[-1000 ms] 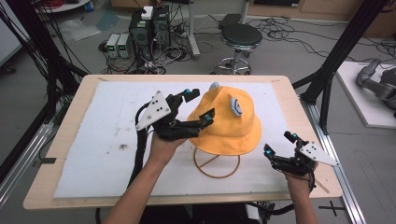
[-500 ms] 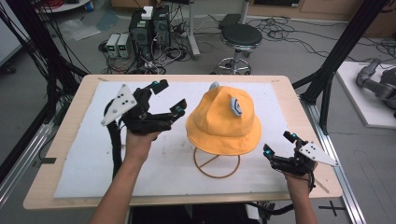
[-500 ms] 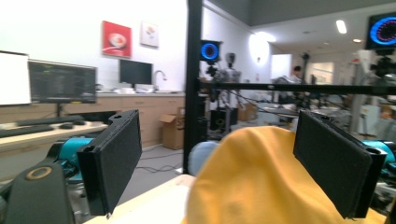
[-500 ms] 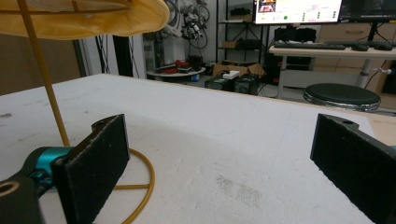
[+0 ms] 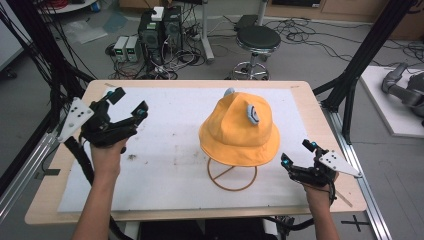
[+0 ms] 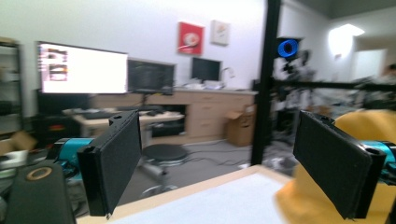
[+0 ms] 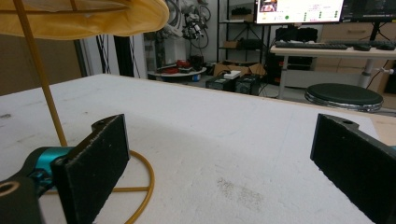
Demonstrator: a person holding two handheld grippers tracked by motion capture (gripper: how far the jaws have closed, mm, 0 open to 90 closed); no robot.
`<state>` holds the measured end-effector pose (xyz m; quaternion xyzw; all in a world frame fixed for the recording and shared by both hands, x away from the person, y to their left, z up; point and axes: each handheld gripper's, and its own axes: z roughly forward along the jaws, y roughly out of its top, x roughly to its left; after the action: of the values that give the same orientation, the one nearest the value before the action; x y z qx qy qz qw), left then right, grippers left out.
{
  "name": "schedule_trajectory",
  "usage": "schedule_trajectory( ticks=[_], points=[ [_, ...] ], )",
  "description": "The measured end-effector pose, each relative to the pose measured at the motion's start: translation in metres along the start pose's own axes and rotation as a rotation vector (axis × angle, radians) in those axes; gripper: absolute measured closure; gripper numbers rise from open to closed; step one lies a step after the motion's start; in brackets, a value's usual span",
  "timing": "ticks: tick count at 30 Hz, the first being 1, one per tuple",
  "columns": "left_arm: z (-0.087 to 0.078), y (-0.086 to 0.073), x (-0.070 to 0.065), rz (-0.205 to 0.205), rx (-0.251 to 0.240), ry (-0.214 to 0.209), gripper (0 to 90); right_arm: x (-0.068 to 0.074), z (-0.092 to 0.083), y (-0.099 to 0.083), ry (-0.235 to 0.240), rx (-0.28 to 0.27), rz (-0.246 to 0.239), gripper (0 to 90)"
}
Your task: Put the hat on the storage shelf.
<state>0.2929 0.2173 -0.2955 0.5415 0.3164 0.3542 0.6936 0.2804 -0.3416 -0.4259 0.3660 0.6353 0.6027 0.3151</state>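
A yellow bucket hat (image 5: 240, 129) with small grey ears sits on a yellow wire stand (image 5: 232, 176) near the middle of the white mat. My left gripper (image 5: 129, 103) is held above the mat's left side, well clear of the hat, open and empty. In the left gripper view the hat (image 6: 317, 196) shows at the lower right, behind the right jaw. My right gripper (image 5: 298, 154) rests low at the mat's front right, open and empty, just right of the stand's ring base (image 7: 140, 186). The hat brim (image 7: 84, 18) hangs above in the right gripper view.
The white mat (image 5: 170, 160) covers a wooden table (image 5: 310, 100). Black frame posts (image 5: 360, 60) stand at the table's corners. A stool (image 5: 257, 40) and electronics boxes (image 5: 150, 30) sit on the floor behind the table.
My left gripper let go of the hat's left side and moved left and back across the mat, open. The hat rests on its stand. My right gripper has stayed put.
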Motion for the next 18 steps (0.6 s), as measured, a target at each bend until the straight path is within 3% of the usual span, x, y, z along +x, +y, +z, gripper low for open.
schedule_trajectory(
  ticks=[4, 10, 18],
  points=[
    [-0.02, -0.012, 0.015, 0.068, 0.027, 0.115, 15.8, 0.001, 0.002, 0.0, 0.006, 0.003, 0.004, 4.2],
    [-0.047, -0.034, 0.036, 0.104, 0.095, 0.222, 15.8, 0.002, 0.001, 0.001, 0.003, -0.003, 0.001, 4.2],
    [-0.076, -0.059, 0.053, 0.087, 0.14, 0.311, 15.7, 0.002, 0.0, 0.001, -0.002, -0.013, -0.006, 4.1]
  ],
)
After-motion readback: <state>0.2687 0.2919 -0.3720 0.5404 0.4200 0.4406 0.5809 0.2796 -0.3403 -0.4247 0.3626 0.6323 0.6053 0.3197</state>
